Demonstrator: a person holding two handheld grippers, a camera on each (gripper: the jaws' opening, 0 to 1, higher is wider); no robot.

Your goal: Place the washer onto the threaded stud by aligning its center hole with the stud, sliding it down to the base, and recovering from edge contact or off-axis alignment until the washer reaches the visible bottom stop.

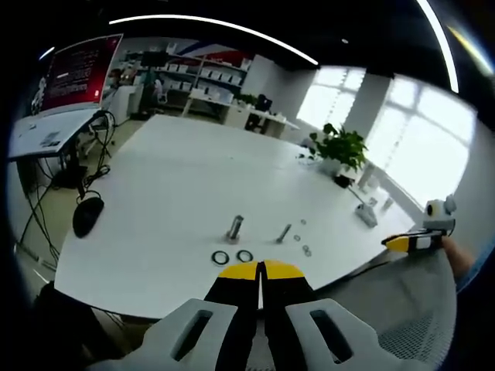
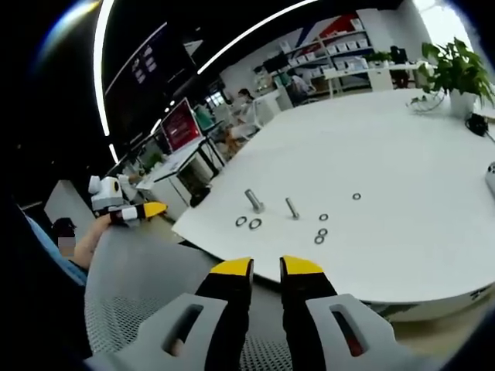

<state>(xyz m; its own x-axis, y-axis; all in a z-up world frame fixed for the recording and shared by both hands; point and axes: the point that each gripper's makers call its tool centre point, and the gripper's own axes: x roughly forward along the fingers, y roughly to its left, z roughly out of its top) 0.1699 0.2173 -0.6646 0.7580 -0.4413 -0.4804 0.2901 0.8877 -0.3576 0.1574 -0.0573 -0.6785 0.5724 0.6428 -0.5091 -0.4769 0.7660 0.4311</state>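
A threaded stud [image 1: 235,226] stands upright near the front edge of the white table [image 1: 178,178]. A second bolt [image 1: 284,233] lies on its side to the right of it. Two larger washers [image 1: 221,256] [image 1: 245,255] lie flat just in front of the stud, and several small washers [image 1: 307,250] are scattered beside the lying bolt. My left gripper [image 1: 260,270] is shut and empty, held short of the table edge. In the right gripper view the stud [image 2: 253,201], the larger washers [image 2: 241,221] and the small washers [image 2: 322,231] lie ahead. My right gripper [image 2: 267,267] is open and empty, off the table.
A grey mesh chair seat [image 1: 402,309] lies below both grippers. A black mouse [image 1: 87,214] sits at the table's left corner, a potted plant [image 1: 340,147] at the far right, and a red monitor [image 1: 77,73] on the desk to the left. The right gripper [image 1: 414,242] enters the left gripper view from the right.
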